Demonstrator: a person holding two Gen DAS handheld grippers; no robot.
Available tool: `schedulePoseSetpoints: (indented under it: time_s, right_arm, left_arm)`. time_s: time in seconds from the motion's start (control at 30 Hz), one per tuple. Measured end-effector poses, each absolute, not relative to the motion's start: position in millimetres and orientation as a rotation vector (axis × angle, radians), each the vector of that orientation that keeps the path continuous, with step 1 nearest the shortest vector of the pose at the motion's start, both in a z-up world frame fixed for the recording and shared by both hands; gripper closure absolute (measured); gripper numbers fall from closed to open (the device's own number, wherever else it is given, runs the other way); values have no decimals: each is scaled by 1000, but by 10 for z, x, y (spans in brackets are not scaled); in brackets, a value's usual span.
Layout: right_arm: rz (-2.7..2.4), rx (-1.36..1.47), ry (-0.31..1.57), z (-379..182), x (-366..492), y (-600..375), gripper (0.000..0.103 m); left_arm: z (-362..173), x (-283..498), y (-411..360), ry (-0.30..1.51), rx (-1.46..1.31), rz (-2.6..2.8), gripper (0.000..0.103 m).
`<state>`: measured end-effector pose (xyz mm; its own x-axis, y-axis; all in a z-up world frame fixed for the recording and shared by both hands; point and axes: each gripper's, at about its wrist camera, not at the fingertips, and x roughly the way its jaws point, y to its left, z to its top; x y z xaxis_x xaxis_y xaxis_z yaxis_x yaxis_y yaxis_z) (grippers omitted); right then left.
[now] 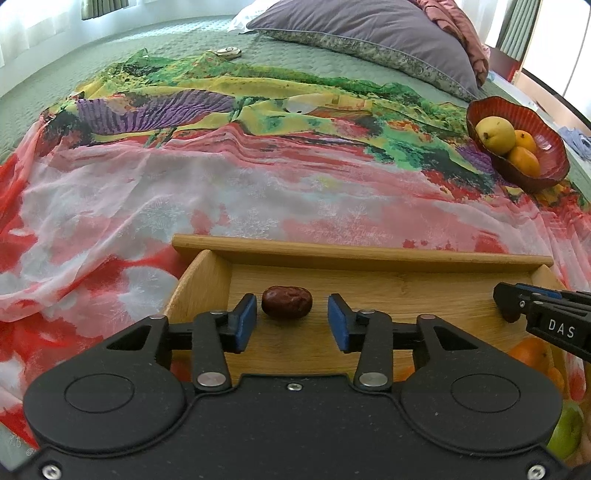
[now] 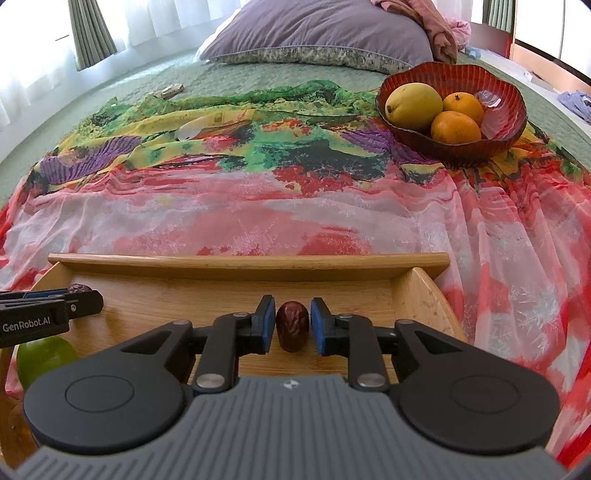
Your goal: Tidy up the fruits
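Observation:
A wooden tray [image 1: 369, 254] [image 2: 236, 262] lies on the bed in front of both grippers. My left gripper [image 1: 291, 319] is open, its blue pads on either side of a dark red date [image 1: 287, 302] on the tray floor, with gaps on both sides. My right gripper [image 2: 292, 325] is open, its pads close on either side of a second red date [image 2: 292, 325], small gaps showing. The right gripper's tip also shows in the left wrist view [image 1: 517, 306], and the left gripper's tip shows in the right wrist view [image 2: 74, 306]. A red glass bowl [image 2: 509, 107] [image 1: 554, 155] holds a yellow fruit [image 2: 413, 105] and two oranges [image 2: 456, 127].
A green apple [image 2: 44, 358] [image 1: 567, 432] and an orange [image 1: 532, 354] lie in the tray near me. A colourful thin scarf [image 2: 258, 192] covers the green bedspread. A purple pillow [image 2: 317, 33] lies at the head of the bed. A small round object [image 1: 229, 52] lies beyond the scarf.

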<state>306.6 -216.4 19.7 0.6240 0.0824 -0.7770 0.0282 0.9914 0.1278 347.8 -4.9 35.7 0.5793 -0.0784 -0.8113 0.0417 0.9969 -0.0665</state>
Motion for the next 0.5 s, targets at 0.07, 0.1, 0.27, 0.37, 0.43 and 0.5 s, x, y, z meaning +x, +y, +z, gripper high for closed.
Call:
schedulePoseSetpoints:
  time_s: [0.07,0.1,0.27,0.37,0.43,0.5]
  right_arm:
    - [30,131,893,203,3060,-2161,61]
    - [30,133,891,206,3056,-2164,59]
    - [26,130,883,221,3034,-2167,47]
    - [32,131,872,245,3001,-2167,40]
    - [39,132,860,276,2974,-2166,33]
    - [45,130,848,311,2950,-2166,30]
  left_arm:
    - [368,3464,-38,945,-40,-69,58]
    - [375,3462,-34,943,-41,-69,56]
    - [417,3402,-21,918,-42,-82,43]
    - [457,3361,-30,899,-36,-87,30]
    - [487,3337,-31,887,-35,-86,25]
    - [520,3302,-33,875,-27,-88,21]
